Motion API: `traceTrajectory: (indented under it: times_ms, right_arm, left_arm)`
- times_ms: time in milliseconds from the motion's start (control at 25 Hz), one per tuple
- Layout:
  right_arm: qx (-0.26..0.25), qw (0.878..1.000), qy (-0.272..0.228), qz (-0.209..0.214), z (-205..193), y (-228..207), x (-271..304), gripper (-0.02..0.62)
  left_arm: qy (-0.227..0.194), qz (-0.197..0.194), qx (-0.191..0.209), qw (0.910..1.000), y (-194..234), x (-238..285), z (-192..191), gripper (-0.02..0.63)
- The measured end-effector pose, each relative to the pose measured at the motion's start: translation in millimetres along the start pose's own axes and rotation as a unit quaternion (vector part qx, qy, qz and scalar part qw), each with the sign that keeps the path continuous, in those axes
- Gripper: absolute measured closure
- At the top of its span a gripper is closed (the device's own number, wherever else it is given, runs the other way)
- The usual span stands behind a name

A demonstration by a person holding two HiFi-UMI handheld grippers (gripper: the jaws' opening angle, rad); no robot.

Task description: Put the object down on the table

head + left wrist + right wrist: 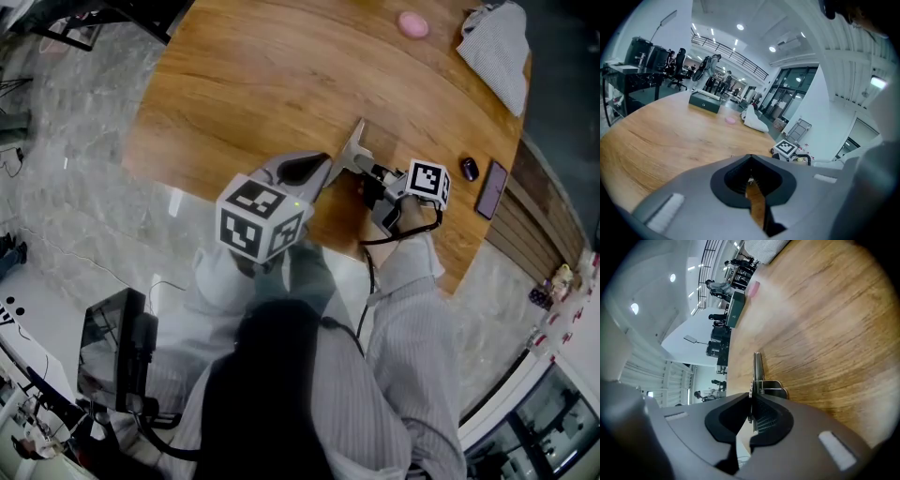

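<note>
A thin grey metal piece (pixel 353 147) stands on edge on the wooden table (pixel 253 75), near its front edge. My right gripper (pixel 367 178) comes at it from the near side and is shut on it. In the right gripper view the metal piece (pixel 757 367) shows edge-on, with a small bracket at its base, running up out of the right gripper (pixel 751 401). My left gripper (pixel 325 159) hovers just left of the piece, shut, with nothing in it. In the left gripper view the left gripper (pixel 750 160) shows only table wood below its tips.
At the table's far side lie a pink object (pixel 412 24) and a white cloth (pixel 497 49). A black mouse (pixel 469 169) and a phone (pixel 491 189) lie right of the right gripper. A dark box (pixel 705 101) sits far across the table. A monitor (pixel 112 347) stands on the floor.
</note>
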State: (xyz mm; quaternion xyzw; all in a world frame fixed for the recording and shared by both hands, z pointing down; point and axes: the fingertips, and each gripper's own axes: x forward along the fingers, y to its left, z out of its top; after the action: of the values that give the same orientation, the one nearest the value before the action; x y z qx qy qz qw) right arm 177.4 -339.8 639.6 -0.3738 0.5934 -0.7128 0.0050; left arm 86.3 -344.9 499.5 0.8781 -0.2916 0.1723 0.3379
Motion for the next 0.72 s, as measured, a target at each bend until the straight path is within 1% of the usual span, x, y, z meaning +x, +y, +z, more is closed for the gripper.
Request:
traceTrajectory:
  times_ms: [160, 240, 280, 320, 400, 480, 560, 600, 640, 680, 720]
  right_arm:
    - [0.015, 0.999, -0.013, 0.039, 3.5, 0.5, -0.9, 0.507]
    - [0.026, 0.997, -0.016, 0.064, 5.0, 1.5, -2.7, 0.449]
    - [0.029, 0.997, -0.018, 0.069, 5.3, 0.4, -4.1, 0.425]
    - [0.029, 0.997, -0.020, 0.066, 5.4, -2.2, -5.9, 0.411]
    - [0.025, 0.998, -0.026, 0.046, 3.8, -8.9, -10.5, 0.408]
    - [0.022, 0.999, -0.041, 0.027, 1.3, -15.5, -18.8, 0.410]
    - [0.010, 0.997, -0.073, 0.007, 1.1, -20.1, -35.0, 0.436]
    - [-0.003, 0.995, -0.095, -0.002, 0.6, -16.8, -46.8, 0.466]
    - [-0.021, 0.993, -0.117, -0.010, -1.2, -7.7, -60.6, 0.535]
    - [-0.043, 0.989, -0.138, -0.017, -4.1, 7.8, -74.7, 0.580]
    - [-0.072, 0.985, -0.157, -0.014, -6.6, 30.4, -86.8, 0.581]
  left_arm:
    - [-0.004, -0.003, 0.006, 1.0000, -1.9, -0.1, 1.6, 0.604]
    - [-0.006, -0.004, 0.007, 0.9999, -1.8, -0.1, 1.2, 0.604]
    - [-0.006, -0.005, 0.008, 0.9999, -1.6, 0.0, 1.1, 0.604]
    - [-0.007, -0.006, 0.008, 0.9999, -1.3, 0.1, 1.7, 0.604]
    - [-0.009, -0.008, 0.010, 0.9999, -0.3, -0.7, 4.7, 0.604]
    - [-0.010, -0.011, 0.012, 0.9998, 1.0, -1.1, 7.8, 0.604]
    - [-0.012, -0.014, 0.017, 0.9997, -0.8, 0.6, 8.0, 0.604]
    - [-0.014, -0.015, 0.020, 0.9996, -4.5, 0.6, 7.6, 0.604]
    - [-0.016, -0.018, 0.023, 0.9995, -10.6, -1.5, 7.8, 0.604]
    - [-0.018, -0.020, 0.025, 0.9993, -18.2, -5.8, 9.9, 0.605]
    - [-0.023, -0.023, 0.028, 0.9991, -25.9, -11.5, 14.6, 0.604]
